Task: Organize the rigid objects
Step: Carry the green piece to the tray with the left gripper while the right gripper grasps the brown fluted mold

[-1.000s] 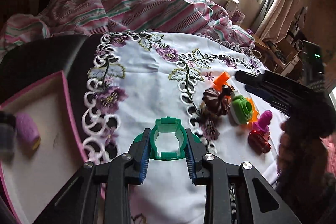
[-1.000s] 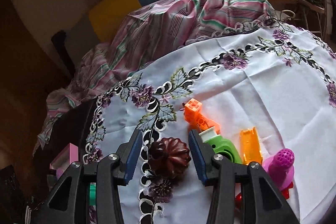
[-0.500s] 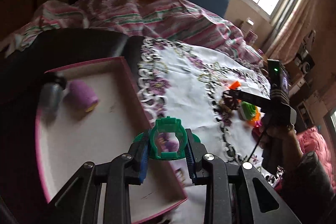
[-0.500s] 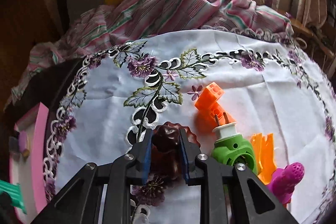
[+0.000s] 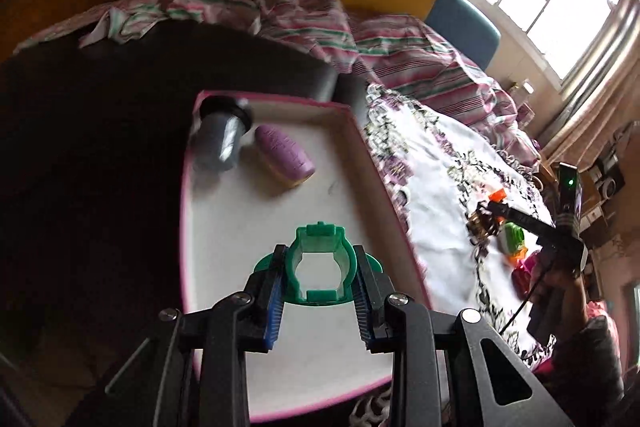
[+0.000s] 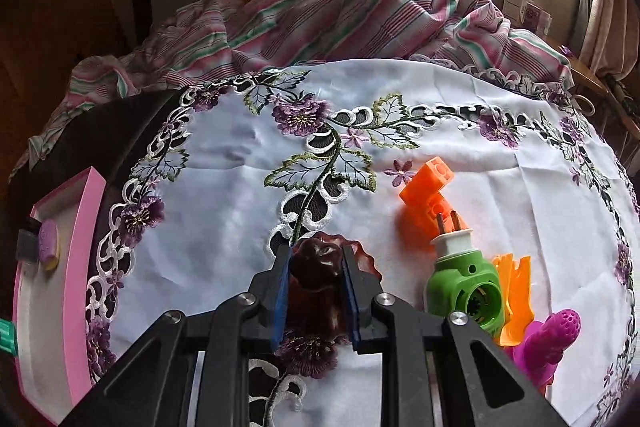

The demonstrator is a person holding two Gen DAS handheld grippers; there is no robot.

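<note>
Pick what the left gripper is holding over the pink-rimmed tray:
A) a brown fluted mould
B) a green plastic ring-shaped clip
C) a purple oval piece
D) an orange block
B: the left gripper pads press both sides of the green ring-shaped clip above the pink-rimmed tray.

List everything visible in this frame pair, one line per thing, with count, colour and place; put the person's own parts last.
tray: 1, pink rim, white floor, left of the tablecloth
grey cup: 1, lying in the tray's far corner
purple oval piece: 1, in the tray beside the cup
green ring clip: 1, held over the tray
tablecloth: 1, white with purple flowers
brown fluted mould: 1, on the tablecloth
orange block: 1, right of the mould
green plug piece: 1, white top
orange flat piece: 1, beside the plug
magenta perforated piece: 1, right edge
striped cloth: 1, behind
left gripper: shut on the clip
right gripper: shut on the mould
</note>
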